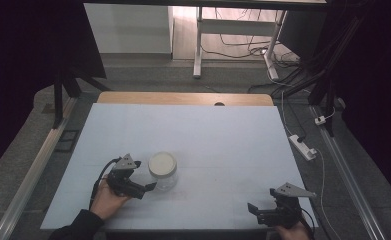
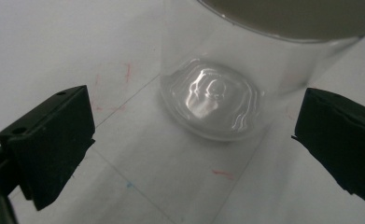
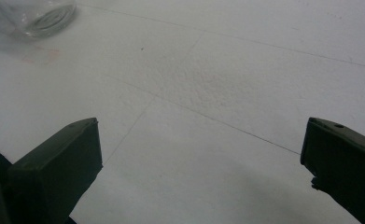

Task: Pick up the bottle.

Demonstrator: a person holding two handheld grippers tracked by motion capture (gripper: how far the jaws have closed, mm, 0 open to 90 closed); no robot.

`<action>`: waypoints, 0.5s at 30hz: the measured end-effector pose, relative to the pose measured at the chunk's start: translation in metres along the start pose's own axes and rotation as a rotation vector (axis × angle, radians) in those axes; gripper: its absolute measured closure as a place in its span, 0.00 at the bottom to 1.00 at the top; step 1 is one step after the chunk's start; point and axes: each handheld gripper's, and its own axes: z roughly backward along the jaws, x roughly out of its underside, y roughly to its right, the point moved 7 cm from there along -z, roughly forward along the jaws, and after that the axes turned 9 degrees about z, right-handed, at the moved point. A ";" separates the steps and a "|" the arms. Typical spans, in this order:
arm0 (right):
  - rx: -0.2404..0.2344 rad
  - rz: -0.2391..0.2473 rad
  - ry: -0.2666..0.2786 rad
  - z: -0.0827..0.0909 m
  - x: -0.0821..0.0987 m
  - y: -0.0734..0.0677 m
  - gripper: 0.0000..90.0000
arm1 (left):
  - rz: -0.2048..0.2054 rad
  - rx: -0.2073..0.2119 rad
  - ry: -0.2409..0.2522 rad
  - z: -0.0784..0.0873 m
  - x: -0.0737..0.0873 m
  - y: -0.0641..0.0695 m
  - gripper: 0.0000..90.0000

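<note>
A clear glass jar [image 1: 163, 172] with a white lid [image 1: 162, 162] stands upright on the white table [image 1: 223, 140], left of centre near the front. My left gripper [image 1: 144, 176] is open just left of it, one jaw by the lid and the other by the base, neither touching. In the left gripper view the jar [image 2: 210, 100] stands close ahead, just beyond the left gripper [image 2: 194, 140], its lid [image 2: 287, 18] at the top edge. My right gripper [image 1: 263, 200] is open and empty at the front right corner. In the right gripper view, that gripper [image 3: 201, 163] faces bare table, the jar [image 3: 35, 14] far off.
A wooden strip [image 1: 183, 98] runs along the table's far edge. A power strip [image 1: 303, 146] and cables lie on the floor to the right. Metal rails flank the table. Faint red marks [image 2: 129, 72] spot the sheet near the jar.
</note>
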 end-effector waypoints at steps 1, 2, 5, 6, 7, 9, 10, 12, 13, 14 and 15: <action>0.000 -0.001 -0.001 0.000 0.000 0.000 0.00 | -0.005 0.013 -0.002 -0.001 -0.001 0.001 0.00; 0.000 -0.003 -0.001 0.000 0.000 0.000 0.00 | -0.012 0.022 -0.004 -0.003 -0.002 0.002 0.00; -0.001 -0.003 -0.002 0.000 0.000 0.000 0.00 | -0.035 0.037 -0.017 -0.008 -0.003 0.005 0.00; -0.002 -0.002 -0.002 0.000 0.000 0.000 0.00 | -0.045 0.037 -0.013 -0.009 -0.004 0.006 0.00; -0.002 -0.002 -0.002 0.000 0.000 0.000 0.00 | -0.052 0.039 -0.012 -0.011 -0.005 0.007 0.00; -0.003 -0.003 -0.001 0.000 0.000 0.000 0.00 | -0.058 0.051 -0.004 -0.013 -0.008 0.010 0.00; -0.003 -0.005 -0.002 0.000 0.000 0.000 0.00 | -0.059 0.056 -0.003 -0.015 -0.009 0.011 0.00; -0.004 -0.003 -0.002 0.000 0.000 0.000 0.00 | -0.069 0.062 0.003 -0.019 -0.011 0.013 0.00; -0.004 -0.002 -0.002 0.000 0.000 0.000 0.00 | -0.072 0.069 0.003 -0.021 -0.013 0.015 0.00; -0.004 -0.001 -0.002 0.000 0.000 0.000 0.00 | -0.077 0.074 0.004 -0.023 -0.014 0.016 0.00; -0.005 -0.002 -0.004 0.000 0.000 0.000 0.00 | -0.082 0.075 0.006 -0.025 -0.015 0.018 0.00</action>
